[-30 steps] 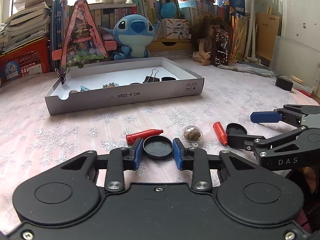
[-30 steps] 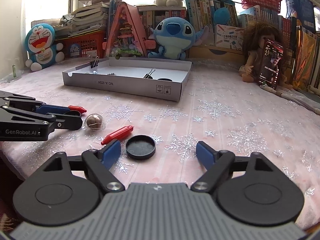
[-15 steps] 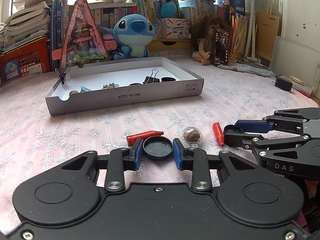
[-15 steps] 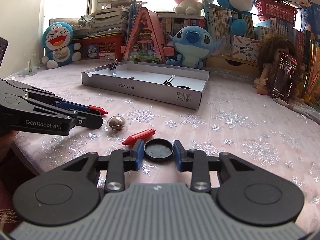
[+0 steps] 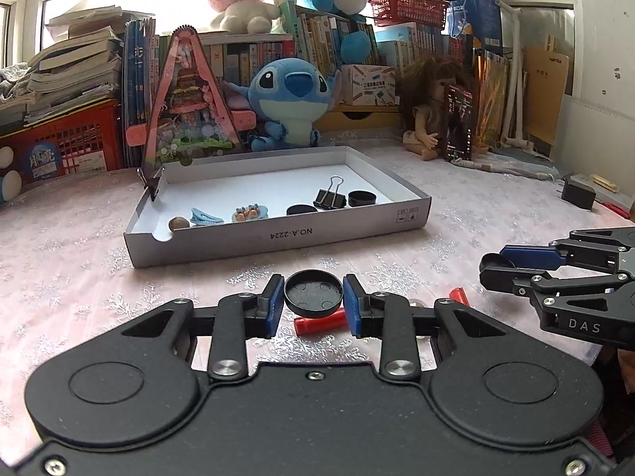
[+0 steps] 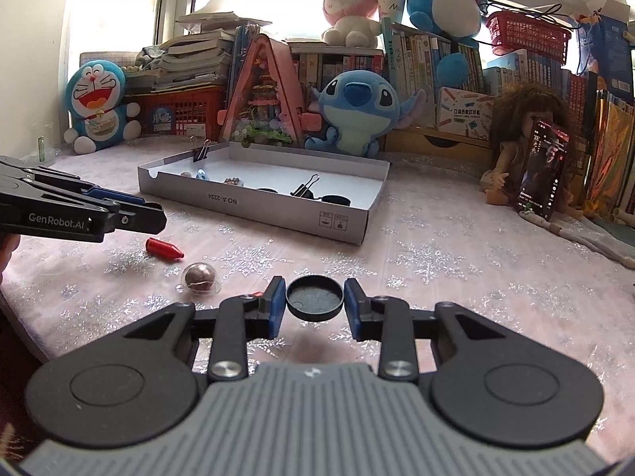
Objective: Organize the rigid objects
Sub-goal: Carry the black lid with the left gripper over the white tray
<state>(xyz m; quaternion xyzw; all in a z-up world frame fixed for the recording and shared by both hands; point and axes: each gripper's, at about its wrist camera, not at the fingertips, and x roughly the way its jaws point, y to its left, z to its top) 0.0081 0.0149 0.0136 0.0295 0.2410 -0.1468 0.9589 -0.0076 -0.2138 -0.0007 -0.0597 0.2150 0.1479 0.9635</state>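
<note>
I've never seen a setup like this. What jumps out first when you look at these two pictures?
Each black gripper, left and right, pinches a round black cap, and, between blue pads, right in front of its camera. Beyond them on the pink cloth sits an open grey box already holding small items. Behind it a blue Stitch plush leans against a crowded bookshelf.

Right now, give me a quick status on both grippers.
Left gripper shut on black cap. Right gripper shut on second cap. Both lifted. Box ahead, path open.
</note>
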